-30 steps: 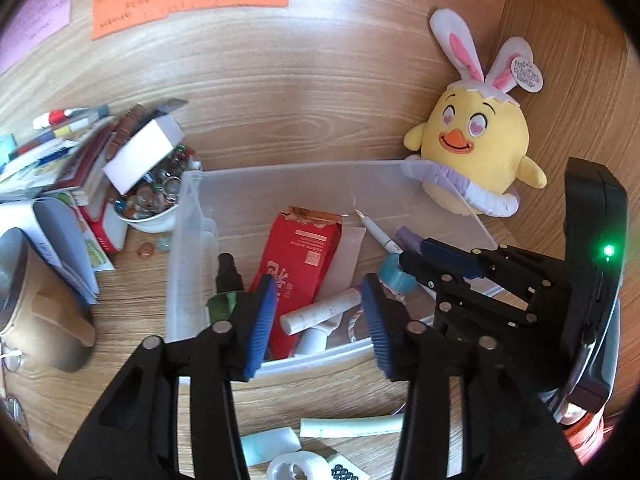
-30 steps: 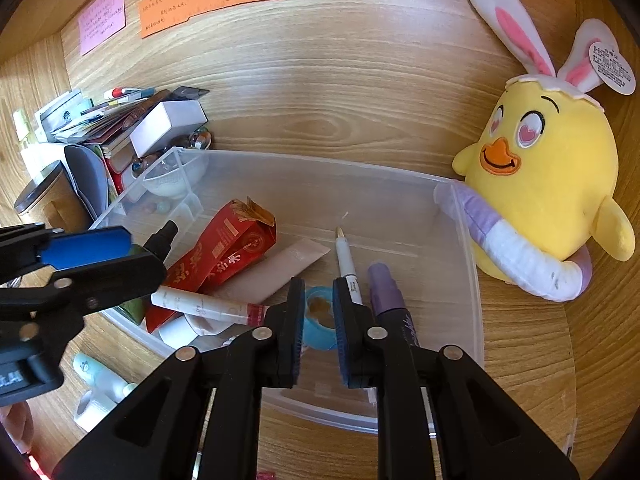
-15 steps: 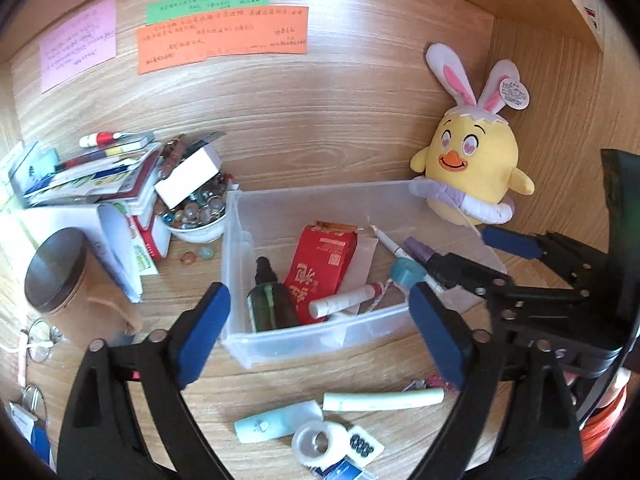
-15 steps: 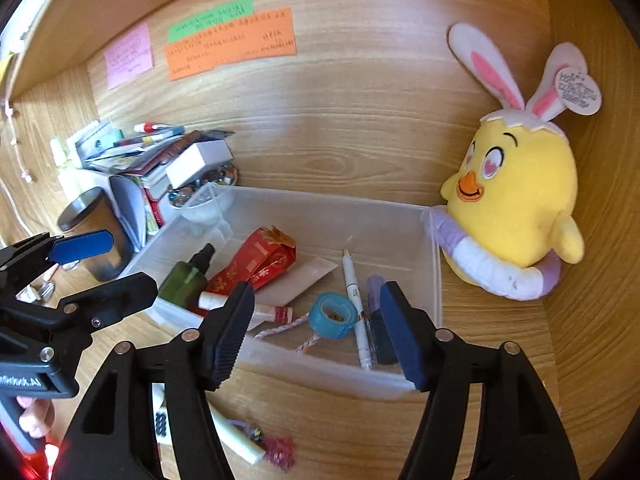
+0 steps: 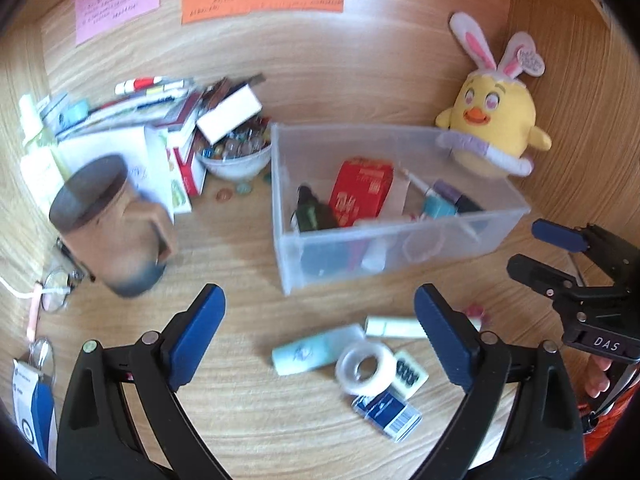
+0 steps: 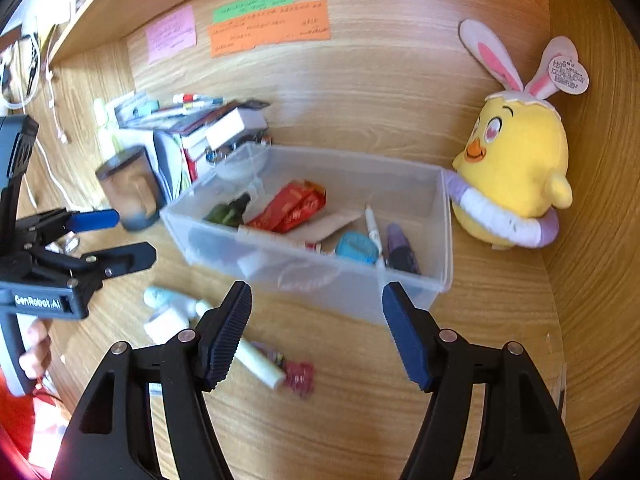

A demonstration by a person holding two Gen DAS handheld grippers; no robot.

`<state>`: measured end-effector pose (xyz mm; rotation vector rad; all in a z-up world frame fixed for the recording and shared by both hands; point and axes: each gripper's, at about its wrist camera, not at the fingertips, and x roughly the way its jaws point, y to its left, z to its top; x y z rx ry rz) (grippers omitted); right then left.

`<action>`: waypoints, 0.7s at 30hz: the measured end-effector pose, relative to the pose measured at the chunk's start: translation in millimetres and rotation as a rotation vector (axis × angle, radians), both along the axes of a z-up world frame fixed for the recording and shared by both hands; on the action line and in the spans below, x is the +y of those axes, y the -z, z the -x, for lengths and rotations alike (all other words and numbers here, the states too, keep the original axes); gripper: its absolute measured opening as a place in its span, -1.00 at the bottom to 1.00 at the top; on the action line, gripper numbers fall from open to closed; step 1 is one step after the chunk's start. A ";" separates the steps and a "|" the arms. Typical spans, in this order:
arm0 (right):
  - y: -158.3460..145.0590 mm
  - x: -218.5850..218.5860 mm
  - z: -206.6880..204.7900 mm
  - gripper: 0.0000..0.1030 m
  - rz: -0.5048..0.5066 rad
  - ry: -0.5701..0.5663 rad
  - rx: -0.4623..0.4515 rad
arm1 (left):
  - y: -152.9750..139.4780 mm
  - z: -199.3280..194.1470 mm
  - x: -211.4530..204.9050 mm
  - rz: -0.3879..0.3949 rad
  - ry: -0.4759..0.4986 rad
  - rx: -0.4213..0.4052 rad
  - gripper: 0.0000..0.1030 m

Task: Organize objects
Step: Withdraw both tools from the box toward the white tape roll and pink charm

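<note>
A clear plastic bin (image 5: 400, 240) (image 6: 416, 296) sits on the wooden desk and holds a red packet (image 5: 360, 192), a dark green bottle (image 5: 312, 212), a blue tape roll (image 6: 356, 246), a pen and a purple marker (image 6: 400, 248). In front of it lie a pale green tube (image 5: 312, 350), a white tape roll (image 5: 366, 366), a white stick (image 5: 396, 328) and a small blue box (image 5: 386, 414). My left gripper (image 5: 320, 332) is open and empty above these loose items. My right gripper (image 6: 316, 328) is open and empty, in front of the bin.
A yellow bunny-eared plush (image 5: 492, 120) (image 6: 516, 172) stands right of the bin. A brown mug (image 5: 108, 224), stacked books (image 5: 132, 120), and a bowl of beads (image 5: 236, 152) are at the left. Glasses (image 5: 56, 284) lie near the mug. Sticky notes hang on the back wall.
Both grippers have drawn back from the bin and opened wide. The green bottle and blue tape roll now lie in the bin. The loose items in front have come into view.
</note>
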<state>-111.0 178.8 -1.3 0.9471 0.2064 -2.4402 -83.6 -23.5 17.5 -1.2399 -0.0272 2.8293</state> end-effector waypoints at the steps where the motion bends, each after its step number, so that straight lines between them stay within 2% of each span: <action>1: 3.9 0.7 -3.0 0.25 -0.010 -0.001 -0.003 | 3.8 -2.1 -1.1 -0.007 0.003 -0.011 0.87; 9: 37.9 13.9 -1.6 0.25 -0.065 0.053 -0.086 | 37.4 -5.9 4.8 -0.029 0.032 -0.088 0.88; 17: 53.5 22.5 8.0 0.25 -0.026 0.064 -0.168 | 52.5 -5.0 9.1 -0.049 0.049 -0.117 0.87; 20: 57.8 17.0 11.8 0.25 -0.027 0.055 -0.191 | 51.6 -7.1 7.9 -0.052 0.049 -0.107 0.80; 21: 58.7 13.9 12.1 0.25 -0.032 0.050 -0.193 | 51.8 -7.2 7.4 -0.054 0.051 -0.110 0.72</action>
